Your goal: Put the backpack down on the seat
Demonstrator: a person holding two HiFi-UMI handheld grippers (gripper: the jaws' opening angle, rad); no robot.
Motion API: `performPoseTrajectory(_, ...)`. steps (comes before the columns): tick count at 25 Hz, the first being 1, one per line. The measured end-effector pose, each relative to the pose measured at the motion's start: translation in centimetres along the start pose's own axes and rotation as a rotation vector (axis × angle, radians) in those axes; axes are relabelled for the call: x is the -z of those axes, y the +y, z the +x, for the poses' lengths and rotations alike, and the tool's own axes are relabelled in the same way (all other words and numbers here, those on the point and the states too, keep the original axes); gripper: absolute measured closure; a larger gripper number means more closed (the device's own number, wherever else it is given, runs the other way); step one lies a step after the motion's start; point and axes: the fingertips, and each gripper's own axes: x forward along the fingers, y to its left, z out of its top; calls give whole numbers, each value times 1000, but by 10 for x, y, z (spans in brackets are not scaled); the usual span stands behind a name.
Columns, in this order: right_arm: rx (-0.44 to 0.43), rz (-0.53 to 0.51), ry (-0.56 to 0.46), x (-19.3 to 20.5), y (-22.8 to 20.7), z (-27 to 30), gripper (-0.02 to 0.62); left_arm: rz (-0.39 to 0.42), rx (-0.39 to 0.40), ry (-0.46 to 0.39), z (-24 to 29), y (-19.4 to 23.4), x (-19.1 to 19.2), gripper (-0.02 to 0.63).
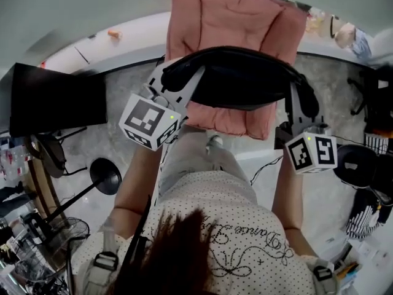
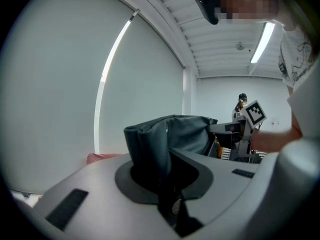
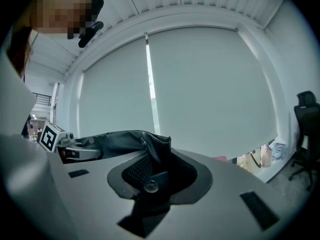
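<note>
Person's dark hair (image 1: 169,251) and dotted white shirt (image 1: 233,226) fill the bottom of the head view, both forearms reaching forward. Left gripper (image 1: 177,77) is out ahead of the left arm, marker cube facing up. Right gripper (image 1: 299,106) is ahead of the right arm, its cube lower in frame.

Black backpack (image 1: 239,78) is stretched sideways between the two grippers, one end in each. From above it overlaps the front half of the pink cushioned seat (image 1: 230,14); pink shows both beyond it and nearer than it. Can't tell whether the bag touches the cushion.

Left gripper view: jaws clenched on a bunched fold of dark backpack fabric, which rises out of the jaw gap and runs off toward the other gripper's cube. A sliver of pink seat sits low on the left.

Right gripper view: jaws clamped on the backpack's other end, mesh padding and a snap stud sitting in the gap, fabric trailing left toward the other gripper.

Around: grey floor (image 1: 123,88), a flat black panel (image 1: 55,97) at left, a black round-headed lamp (image 1: 105,176) below it, clutter at both lower corners. The right gripper view shows a big pale window blind (image 3: 200,89) and a black office chair (image 3: 305,129) at the far right.
</note>
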Motion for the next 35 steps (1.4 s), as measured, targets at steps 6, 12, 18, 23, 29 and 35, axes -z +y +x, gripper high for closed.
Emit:
performPoseTrajectory(6, 72, 11, 14, 2, -2, 54, 491, -2, 70, 7, 33, 56, 1, 557)
performPoseTrajectory(12, 139, 27, 35, 6, 0, 102, 491, -4, 132, 10, 57, 107, 3, 558)
performPoseTrajectory(18, 180, 56, 78, 22, -16, 114, 491, -19, 171, 43, 85, 117, 17, 557)
performPoseTrajectory(23, 165, 71, 134, 49, -36, 124, 491, -42, 160, 86, 103, 115, 40, 557)
performPoseTrajectory(29, 124, 107, 228, 88, -50, 136, 491, -89, 123, 164, 111, 116, 78, 557)
performPoseTrajectory(35, 111, 122, 300, 134, -61, 147, 491, -125, 105, 221, 122, 120, 125, 557)
